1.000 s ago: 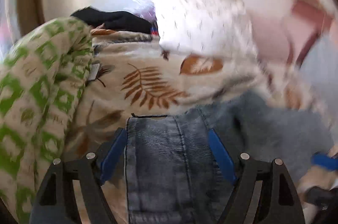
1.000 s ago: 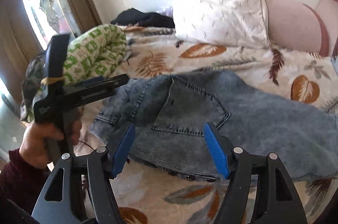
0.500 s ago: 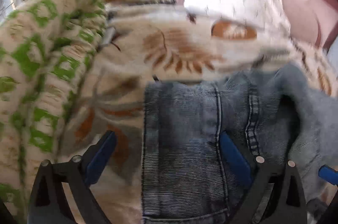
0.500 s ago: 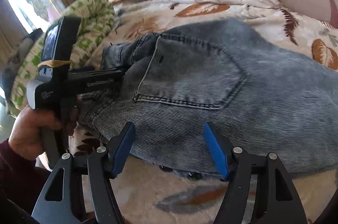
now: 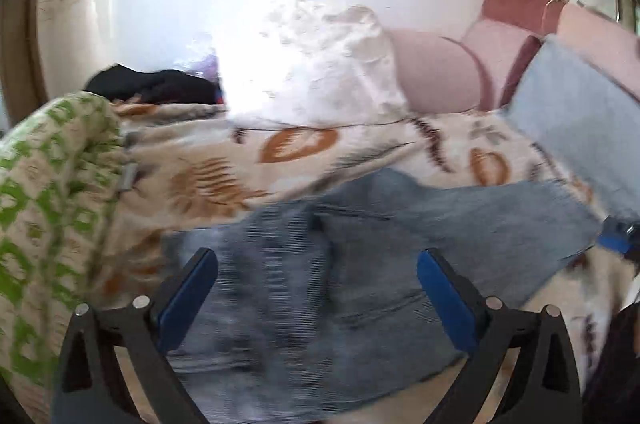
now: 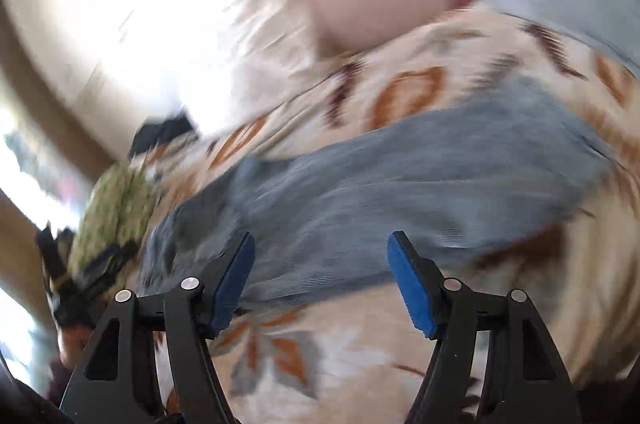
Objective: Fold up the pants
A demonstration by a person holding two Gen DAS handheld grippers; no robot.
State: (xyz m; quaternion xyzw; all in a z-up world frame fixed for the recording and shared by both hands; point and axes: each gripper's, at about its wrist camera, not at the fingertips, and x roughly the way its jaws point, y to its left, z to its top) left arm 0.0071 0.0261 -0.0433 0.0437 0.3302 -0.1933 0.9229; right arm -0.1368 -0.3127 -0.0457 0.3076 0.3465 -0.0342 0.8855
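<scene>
Grey-blue denim pants lie folded lengthwise on a leaf-print bedspread. My left gripper is open and empty just above their near end. In the right wrist view the pants stretch from lower left to right, blurred by motion. My right gripper is open and empty over their near edge. The left gripper shows blurred at the far left there. A blue pad of the right gripper shows at the right edge of the left wrist view.
A green-and-cream rolled blanket lies on the left. A white pillow and pink cushions stand at the back against the wall. A pale blue pillow is at the right. Dark clothes sit behind the blanket.
Both grippers have pulled back and up from the pants. The left wrist view now takes in the whole bed head. The right wrist view has swung and tilted, blurred. Both jaws stay open.
</scene>
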